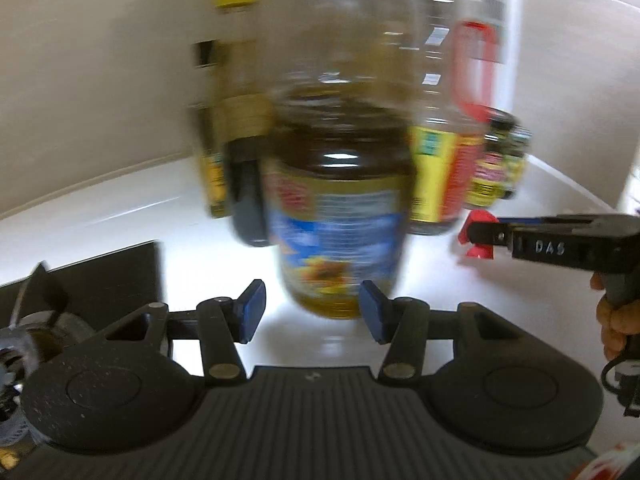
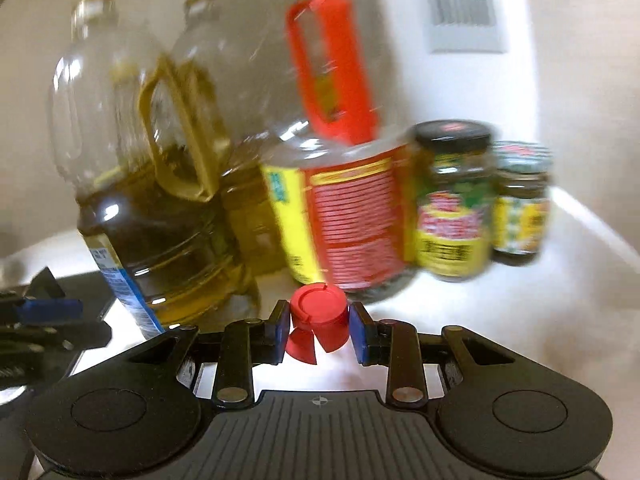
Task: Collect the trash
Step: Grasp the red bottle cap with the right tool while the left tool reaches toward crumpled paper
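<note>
A small red bottle cap (image 2: 318, 312) sits between the blue pads of my right gripper (image 2: 320, 324), which is shut on it just above the white counter (image 2: 540, 320). In the left wrist view the same right gripper (image 1: 478, 236) comes in from the right with the red cap (image 1: 480, 216) at its tip. My left gripper (image 1: 312, 316) is open. The base of a big oil bottle with a blue label (image 1: 336, 200) stands right in front of its fingertips, and the pads do not press on it.
Behind stand a second large bottle with a red handle (image 2: 348, 216), two jars (image 2: 454, 200) (image 2: 520, 200) and dark bottles with yellow caps (image 1: 234, 80) along the wall. A black cooktop (image 1: 100, 280) with a burner lies to the left. A hand (image 1: 616, 320) holds the right gripper.
</note>
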